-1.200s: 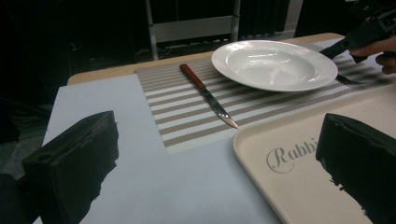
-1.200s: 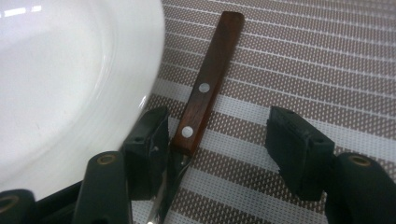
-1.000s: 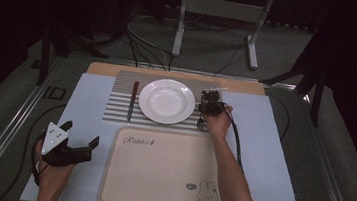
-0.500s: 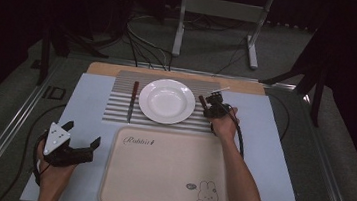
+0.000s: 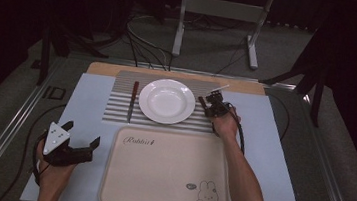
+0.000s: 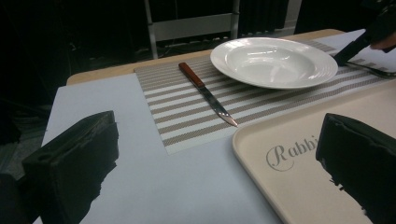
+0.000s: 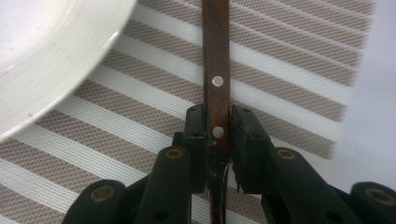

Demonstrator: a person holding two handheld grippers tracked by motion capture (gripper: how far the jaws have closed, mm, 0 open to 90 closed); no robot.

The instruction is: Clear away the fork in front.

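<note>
A white deep plate (image 5: 167, 101) sits on a striped placemat (image 5: 115, 109). Left of it lies a knife (image 5: 132, 100) with a red-brown handle (image 6: 191, 74). Just right of the plate, my right gripper (image 5: 207, 105) is shut on the brown riveted handle (image 7: 215, 56) of another utensil, whose metal end (image 6: 380, 71) rests on the mat. In the right gripper view both pads (image 7: 196, 126) press the handle's sides beside the plate's rim (image 7: 46, 46). My left gripper (image 5: 82, 133) stands open and empty over the blue mat, left of the cream tray (image 5: 169, 172).
The cream tray (image 6: 299, 154), printed with "Rabbit" and a bunny, lies at the front centre on the blue mat (image 5: 86, 101). A wooden board edge (image 5: 104, 67) runs behind the placemat. Cables and a metal stand (image 5: 216, 9) are on the floor beyond the table.
My right gripper has shifted slightly beside the plate's right rim and its jaws have drawn in on the utensil handle. The left hand has stayed where it was.
</note>
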